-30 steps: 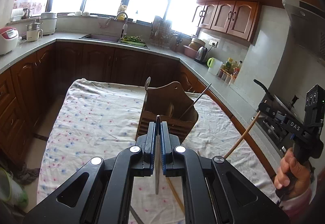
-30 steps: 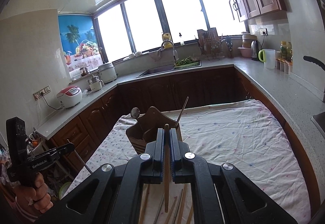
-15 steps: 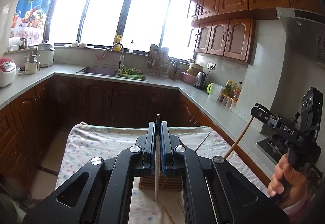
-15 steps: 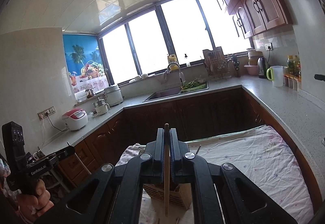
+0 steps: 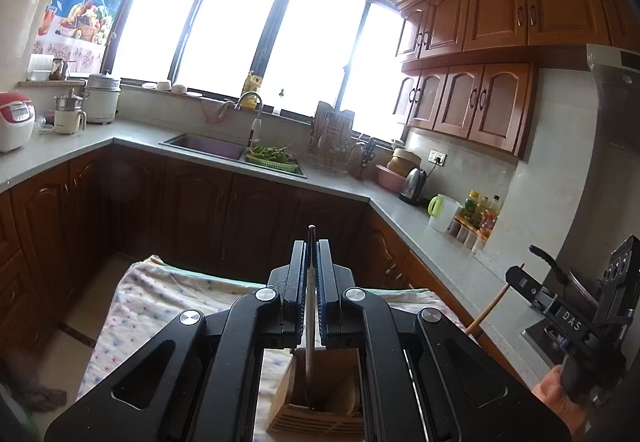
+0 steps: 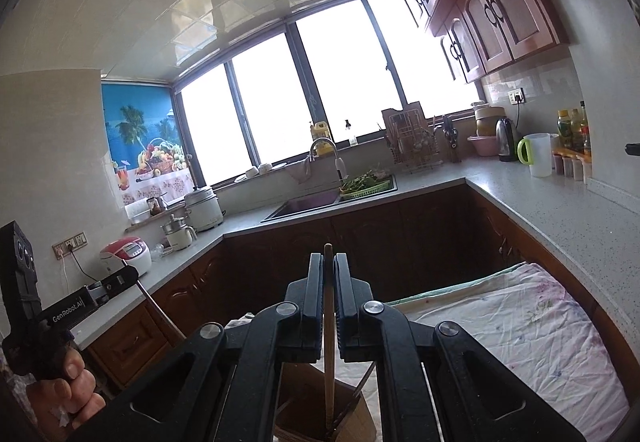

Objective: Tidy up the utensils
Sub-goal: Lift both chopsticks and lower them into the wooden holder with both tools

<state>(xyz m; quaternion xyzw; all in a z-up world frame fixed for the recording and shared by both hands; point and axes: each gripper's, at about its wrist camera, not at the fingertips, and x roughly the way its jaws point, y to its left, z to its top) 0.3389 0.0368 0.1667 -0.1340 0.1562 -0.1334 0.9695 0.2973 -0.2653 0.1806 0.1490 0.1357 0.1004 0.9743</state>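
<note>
Presently both tools hover over the wooden holder (image 5: 320,398) on the clothed table (image 6: 520,326). Left gripper (image 5: 311,274) clamps a metal chopstick (image 5: 309,358); right gripper (image 6: 328,294) clamps a wooden chopstick (image 6: 329,374). Insertion appears in hand; next, lower tips inside, then release.

Both claws, left (image 5: 311,254) and right (image 6: 328,270), clamped tight, side by side, pointing slightly downward.

A wooden utensil holder (image 5: 320,398) is standing on the cloth-covered table (image 6: 532,322), obstructing passage directly beneath both tools. Thin utensils are leaning in its compartments (image 6: 362,382), narrowing entry. Toward the table's far edge and right side, the cloth is lying bare, leaving room. Counter cabinets (image 5: 248,217) are closing in beyond the far edge.
</note>
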